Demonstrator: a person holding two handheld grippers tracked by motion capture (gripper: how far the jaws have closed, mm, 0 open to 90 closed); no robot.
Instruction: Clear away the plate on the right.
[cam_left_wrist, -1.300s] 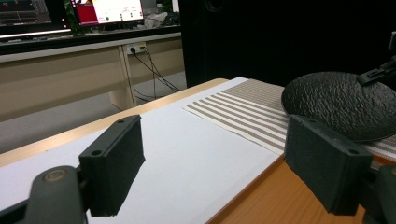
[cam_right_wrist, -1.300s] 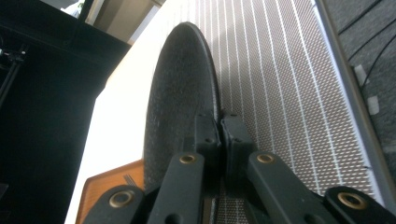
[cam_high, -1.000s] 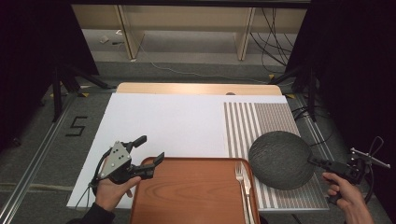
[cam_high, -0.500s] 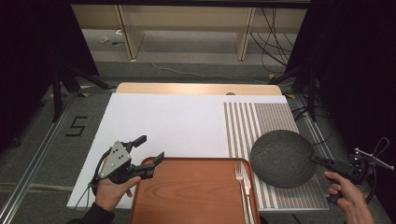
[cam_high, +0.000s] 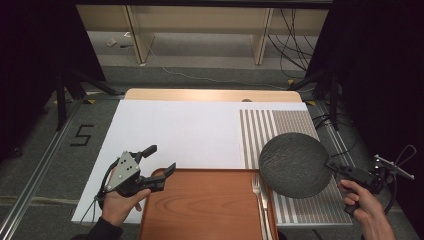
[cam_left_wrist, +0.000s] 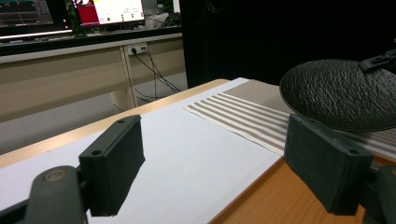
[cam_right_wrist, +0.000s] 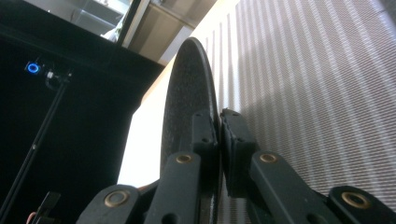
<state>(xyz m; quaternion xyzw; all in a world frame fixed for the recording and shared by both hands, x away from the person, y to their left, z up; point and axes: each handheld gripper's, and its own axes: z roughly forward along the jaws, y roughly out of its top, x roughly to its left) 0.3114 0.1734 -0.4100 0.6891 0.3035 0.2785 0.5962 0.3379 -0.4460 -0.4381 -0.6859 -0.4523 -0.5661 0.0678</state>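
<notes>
The black plate (cam_high: 295, 165) is round, with a rough, pebbled matte surface. It is clamped by its right rim, lifted off the surface and hanging over the striped placemat (cam_high: 280, 125), just right of the fork (cam_high: 260, 192) on the wooden tray (cam_high: 205, 210). In the right gripper view the plate (cam_right_wrist: 184, 98) is seen edge-on, its thin rim pinched between the pads.
</notes>
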